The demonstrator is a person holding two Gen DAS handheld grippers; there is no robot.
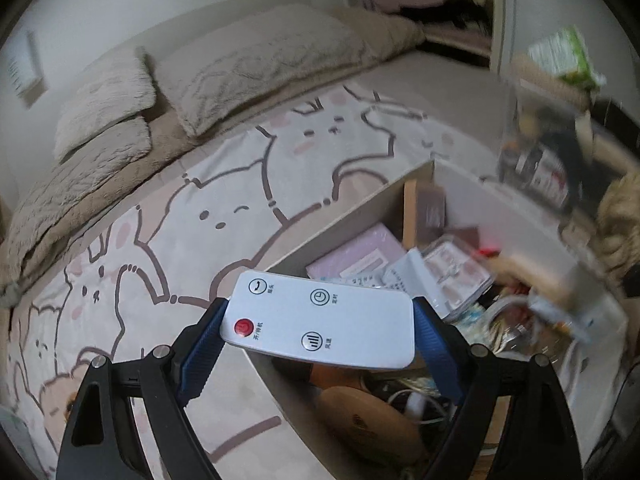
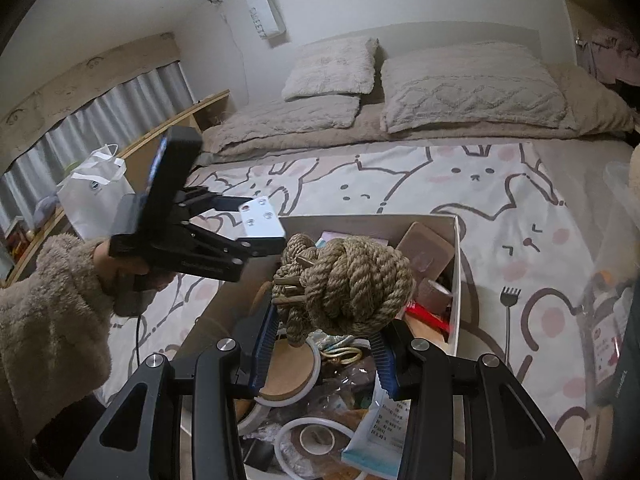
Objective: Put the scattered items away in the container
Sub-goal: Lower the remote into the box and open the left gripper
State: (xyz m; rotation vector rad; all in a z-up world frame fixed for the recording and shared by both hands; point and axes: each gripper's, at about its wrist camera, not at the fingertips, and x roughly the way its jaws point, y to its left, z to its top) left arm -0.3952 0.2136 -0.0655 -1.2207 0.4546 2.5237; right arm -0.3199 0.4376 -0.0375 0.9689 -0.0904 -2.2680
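My left hand-held gripper [image 1: 318, 330] has its blue ribbed fingers [image 1: 204, 340] spread wide and pressed against the two short ends of a white rectangular plastic remote control [image 1: 320, 320] with a red power button and three round black icons. I am holding the remote flat, buttons up, above the near corner of the open white cardboard box [image 1: 464, 184] that sits on the bed's cartoon-animal print bedspread [image 1: 200, 216]. From the right wrist camera I see the same left hand-held gripper [image 2: 260, 226] with the remote [image 2: 262, 220] over the box's left edge [image 2: 360, 218].

My right hand-held gripper [image 2: 326, 344] is partly closed on a big knotted ball of brown jute rope [image 2: 352, 284] with small wooden sticks poking out of its left side; the blue fingers [image 2: 266, 340] grip the lower part of the knot. The rope ball hangs above the middle of the box, over a round wooden lid with a white rim [image 2: 288, 376], rolls of white tape [image 2: 316, 438], a brown tape roll [image 2: 434, 294] and paper packets.

Beige fluffy pillows [image 2: 472, 88] lie at the head of the bed
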